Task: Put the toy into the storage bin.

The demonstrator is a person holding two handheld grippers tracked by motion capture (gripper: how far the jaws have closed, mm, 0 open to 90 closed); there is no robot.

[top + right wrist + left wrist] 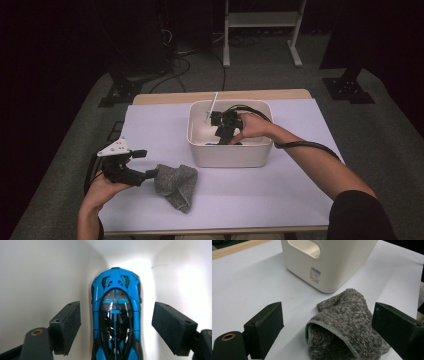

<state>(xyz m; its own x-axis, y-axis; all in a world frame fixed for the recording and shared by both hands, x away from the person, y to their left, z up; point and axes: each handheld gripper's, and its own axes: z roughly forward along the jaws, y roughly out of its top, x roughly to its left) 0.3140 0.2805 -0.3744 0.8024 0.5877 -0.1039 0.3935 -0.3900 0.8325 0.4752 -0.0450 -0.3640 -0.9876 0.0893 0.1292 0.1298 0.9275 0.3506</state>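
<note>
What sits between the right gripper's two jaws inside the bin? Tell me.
A blue and black toy car lies lengthwise between the open jaws of the right gripper, untouched by either, on the floor of the white bin. The right gripper view shows this.

Surface (280,190): wooden-edged top under a pale sheet. Floor (390,125): grey carpet on all sides. Beyond the far edge: white metal frame (262,30) with two feet on the carpet; loose dark cables (182,60) beside it at left; black stand bases, one at far left (120,90), one at far right (347,85). Background dark.
</note>
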